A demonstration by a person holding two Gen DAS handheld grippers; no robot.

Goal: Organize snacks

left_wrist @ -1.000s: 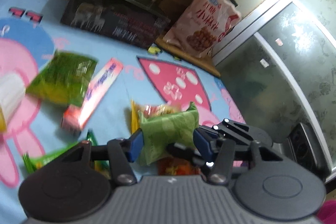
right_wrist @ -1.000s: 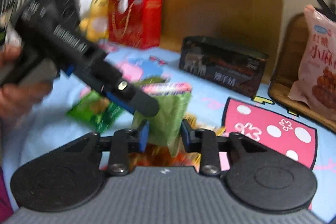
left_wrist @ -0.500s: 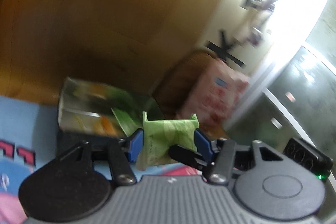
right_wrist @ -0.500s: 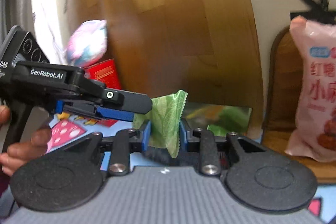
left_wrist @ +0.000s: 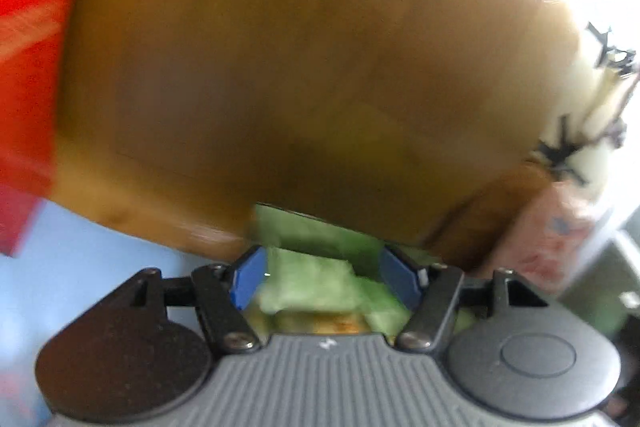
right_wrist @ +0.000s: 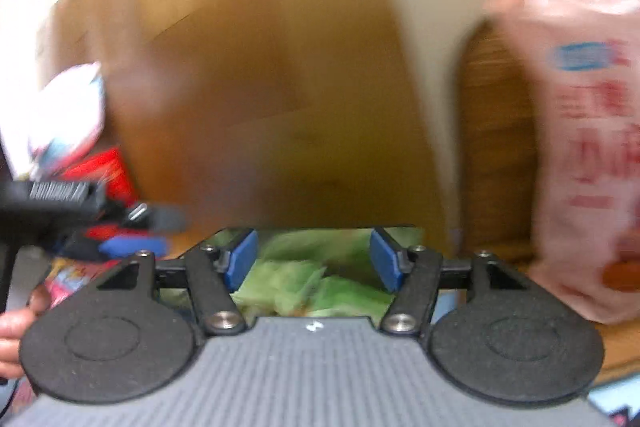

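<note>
Below my two grippers, left (left_wrist: 326, 277) and right (right_wrist: 316, 259), both spread with nothing pinched, the green snack packets (right_wrist: 320, 283) lie in the box (right_wrist: 320, 231); I judge one could snag and spill as I withdraw; blue cartoon cloth (left_wrist: 100, 259) underneath, wooden panel (left_wrist: 280, 67) behind, pink snack bag (right_wrist: 580, 147) right.
</note>
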